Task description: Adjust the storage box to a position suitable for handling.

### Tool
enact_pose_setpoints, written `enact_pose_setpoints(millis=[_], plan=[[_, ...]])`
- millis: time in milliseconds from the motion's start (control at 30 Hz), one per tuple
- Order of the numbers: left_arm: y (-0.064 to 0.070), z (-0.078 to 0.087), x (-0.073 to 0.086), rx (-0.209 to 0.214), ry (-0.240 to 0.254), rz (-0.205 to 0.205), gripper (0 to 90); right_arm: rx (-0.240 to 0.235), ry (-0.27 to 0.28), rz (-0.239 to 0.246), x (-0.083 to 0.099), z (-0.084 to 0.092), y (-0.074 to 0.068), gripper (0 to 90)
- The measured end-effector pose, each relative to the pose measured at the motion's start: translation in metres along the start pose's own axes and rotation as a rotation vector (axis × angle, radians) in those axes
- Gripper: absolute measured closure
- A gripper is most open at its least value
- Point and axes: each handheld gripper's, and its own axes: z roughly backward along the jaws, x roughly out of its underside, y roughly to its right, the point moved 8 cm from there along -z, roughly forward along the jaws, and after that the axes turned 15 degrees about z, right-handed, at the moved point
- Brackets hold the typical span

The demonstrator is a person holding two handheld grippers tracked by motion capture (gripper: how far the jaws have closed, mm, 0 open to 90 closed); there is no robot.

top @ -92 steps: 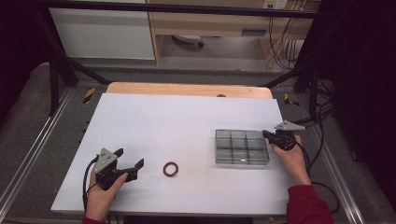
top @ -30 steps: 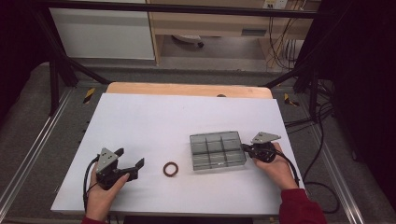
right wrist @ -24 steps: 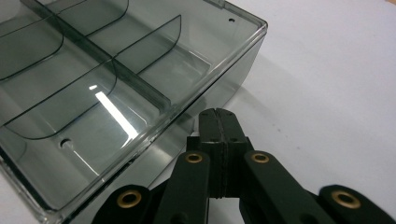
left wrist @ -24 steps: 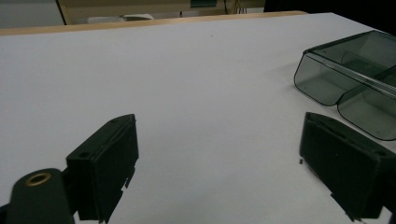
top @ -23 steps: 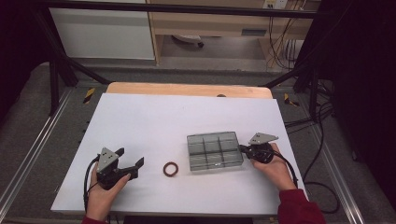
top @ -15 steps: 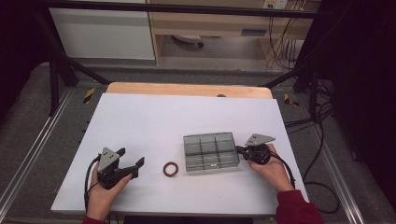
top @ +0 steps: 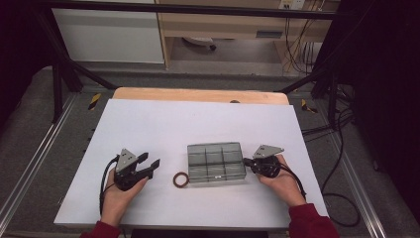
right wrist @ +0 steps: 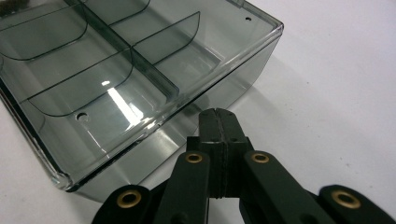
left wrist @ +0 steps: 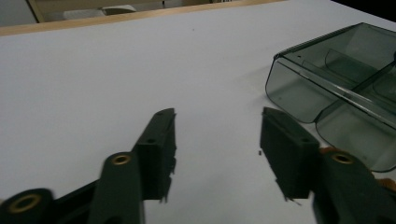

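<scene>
High view showed the white counter with a smoky clear divided tray lying toward its near edge, right of centre, and a brown ring flat on the counter just beside the tray's near left corner. Nothing stood between the ring and the left gripper, which lay near the counter's near left corner, pointing at the ring but apart from it.

Left gripper view gave what the high view could not: its fingers stood about half apart with bare counter between them, having just been closing on nothing, and the tray's rounded corner lay ahead to one side.

Right gripper view showed the tray's compartments empty, and the right gripper with its fingers pressed flat together, tips at the tray's outer wall; whether they touched it could not be told.
</scene>
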Motion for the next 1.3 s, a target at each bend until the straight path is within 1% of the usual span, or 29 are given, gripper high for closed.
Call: enact_pose_setpoints(millis=[33, 67, 100, 200, 233, 267, 300, 333, 400, 433, 500, 567, 667, 733, 800, 867, 900, 967, 1067, 1100, 1200, 1267, 1300], plan=[[0.002, -0.004, -0.001, 0.009, -0.010, -0.010, 59.4, -0.002, 0.001, 0.005, -0.001, -0.001, -0.001, 90.0], [0.003, -0.008, -0.002, 0.012, -0.021, -0.021, 59.4, -0.002, 0.001, 0.005, -0.001, -0.001, -0.001, 90.0], [0.004, -0.013, -0.003, 0.014, -0.028, -0.030, 66.5, -0.005, 0.003, 0.008, -0.001, -0.001, -0.002, 90.0], [0.007, -0.027, -0.004, 0.019, -0.058, -0.061, 75.5, -0.009, 0.005, 0.008, -0.002, -0.001, -0.003, 90.0], [0.008, -0.032, -0.004, 0.024, -0.072, -0.062, 78.3, -0.011, 0.006, 0.005, -0.002, -0.001, -0.004, 90.0], [0.008, -0.036, -0.005, 0.032, -0.083, -0.064, 78.3, -0.011, 0.006, 0.005, -0.002, -0.001, -0.004, 90.0], [0.009, -0.039, -0.005, 0.042, -0.092, -0.070, 83.5, -0.016, 0.007, 0.011, -0.003, -0.001, -0.006, 90.0], [0.010, -0.043, -0.007, 0.049, -0.099, -0.069, 83.5, -0.016, 0.007, 0.011, -0.003, -0.001, -0.006, 90.0], [0.010, -0.049, -0.010, 0.060, -0.109, -0.065, 88.4, -0.021, 0.009, 0.016, -0.005, -0.001, -0.009, 90.0], [0.010, -0.052, -0.012, 0.059, -0.111, -0.061, 89.4, -0.026, 0.010, 0.010, -0.006, -0.002, -0.011, 90.0], [0.011, -0.058, -0.016, 0.059, -0.112, -0.072, 89.6, -0.032, 0.015, 0.013, -0.008, -0.003, -0.013, 90.0], [0.012, -0.067, -0.020, 0.069, -0.126, -0.077, 89.7, -0.038, 0.014, 0.018, -0.009, -0.005, -0.015, 90.0], [0.015, -0.078, -0.023, 0.088, -0.147, -0.101, 89.7, -0.041, 0.009, 0.024, -0.008, -0.005, -0.016, 90.0], [0.017, -0.087, -0.022, 0.094, -0.171, -0.130, 89.7, -0.041, 0.009, 0.024, -0.008, -0.005, -0.017, 90.0], [0.018, -0.094, -0.021, 0.099, -0.192, -0.139, 89.7, -0.041, 0.010, 0.023, -0.008, -0.005, -0.017, 90.0], [0.020, -0.100, -0.020, 0.099, -0.207, -0.158, 89.7, -0.043, 0.011, 0.024, -0.008, -0.005, -0.017, 90.0], [0.022, -0.104, -0.021, 0.127, -0.195, -0.178, 89.7, -0.044, 0.013, 0.024, -0.008, -0.005, -0.017, 90.0], [0.023, -0.105, -0.020, 0.117, -0.201, -0.168, 89.7, -0.042, 0.013, 0.025, -0.009, -0.004, -0.017, 90.0], [0.025, -0.107, -0.019, 0.127, -0.204, -0.178, 89.7, -0.045, 0.014, 0.024, -0.008, -0.004, -0.017, 90.0], [0.025, -0.107, -0.018, 0.124, -0.205, -0.182, 89.7, -0.045, 0.015, 0.023, -0.009, -0.004, -0.017, 90.0], [0.025, -0.107, -0.017, 0.131, -0.210, -0.175, 89.7, -0.045, 0.017, 0.022, -0.009, -0.004, -0.017, 90.0], [0.025, -0.106, -0.016, 0.134, -0.218, -0.185, 89.8, -0.045, 0.016, 0.022, -0.009, -0.004, -0.017, 90.0], [0.026, -0.106, -0.016, 0.138, -0.222, -0.184, 89.8, -0.046, 0.016, 0.022, -0.009, -0.004, -0.017, 90.0]])
